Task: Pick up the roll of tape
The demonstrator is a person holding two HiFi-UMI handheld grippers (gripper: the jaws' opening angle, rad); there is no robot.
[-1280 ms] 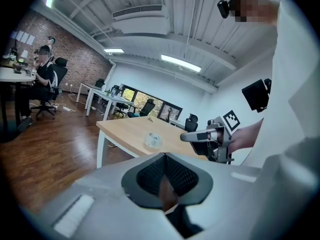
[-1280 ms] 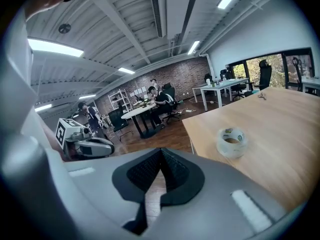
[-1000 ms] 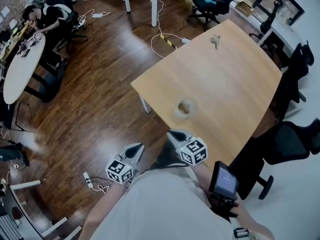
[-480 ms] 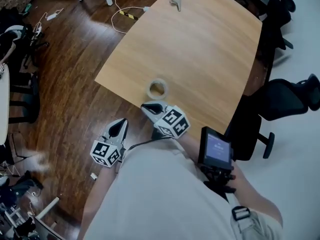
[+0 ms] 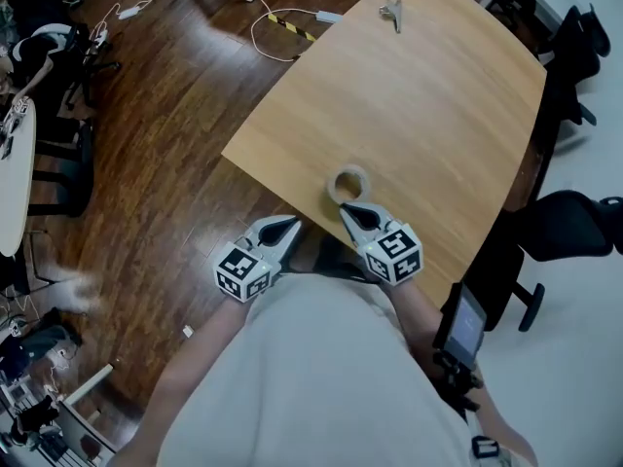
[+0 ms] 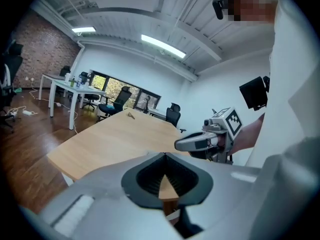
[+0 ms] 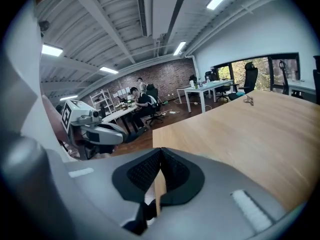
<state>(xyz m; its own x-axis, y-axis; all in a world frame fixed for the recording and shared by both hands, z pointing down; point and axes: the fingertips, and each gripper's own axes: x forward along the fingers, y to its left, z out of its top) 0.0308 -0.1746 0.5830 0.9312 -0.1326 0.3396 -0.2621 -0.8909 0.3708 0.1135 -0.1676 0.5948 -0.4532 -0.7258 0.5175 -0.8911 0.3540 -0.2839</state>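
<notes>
tape roll on table, closed right gripper near

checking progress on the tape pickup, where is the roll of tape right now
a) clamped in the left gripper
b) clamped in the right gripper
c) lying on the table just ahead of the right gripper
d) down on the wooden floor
C: in the head view the roll of tape lies flat on the table, just beyond the tips of the right gripper, whose jaws are shut with nothing between them.

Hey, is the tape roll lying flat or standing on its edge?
Flat: the head view shows the tape as a full ring, hole up, on the table.
</notes>
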